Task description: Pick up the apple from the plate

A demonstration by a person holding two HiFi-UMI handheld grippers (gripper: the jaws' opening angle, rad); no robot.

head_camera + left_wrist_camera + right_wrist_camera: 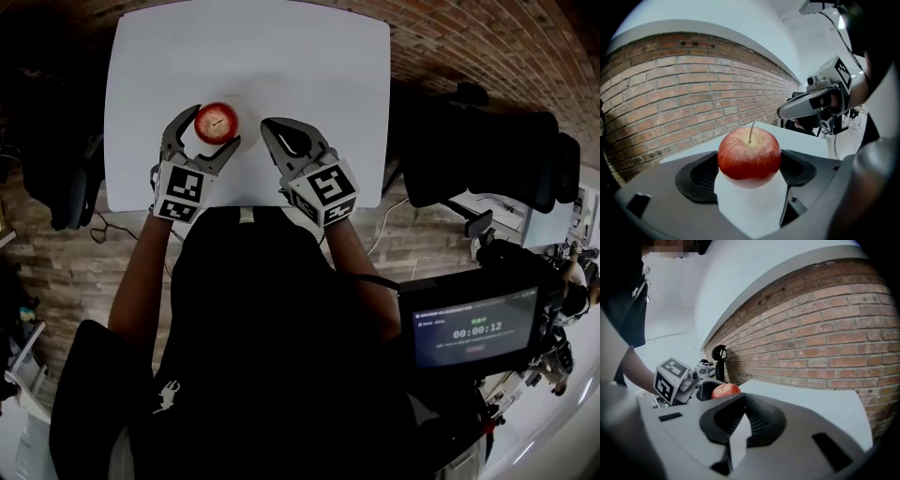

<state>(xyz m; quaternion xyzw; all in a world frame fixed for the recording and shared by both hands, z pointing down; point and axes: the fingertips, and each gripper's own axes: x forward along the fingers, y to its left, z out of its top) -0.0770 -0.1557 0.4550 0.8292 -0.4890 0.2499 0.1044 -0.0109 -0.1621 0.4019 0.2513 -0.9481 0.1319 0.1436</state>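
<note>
Plainly, the left gripper [210, 129] has the apple [749, 154]: its jaws stand wide, and both black ribbed pads [696, 176] press the fruit's sides. The apple sits upright between them, stem up, red with a paler underside. In the head view it is over the near middle of the white table [281, 56]; no view shows whether it is clear of the surface. The right gripper [744, 411] is just beside the left one, on the apple's other side. Its jaws are closed tip to tip with nothing between them, and it does not touch the fruit. Each gripper carries its marker cube [180, 192] toward the person. A brick wall [670, 93] lies beyond the table. A black chair [487, 150] and a small screen [476, 328] are off to the right.
</note>
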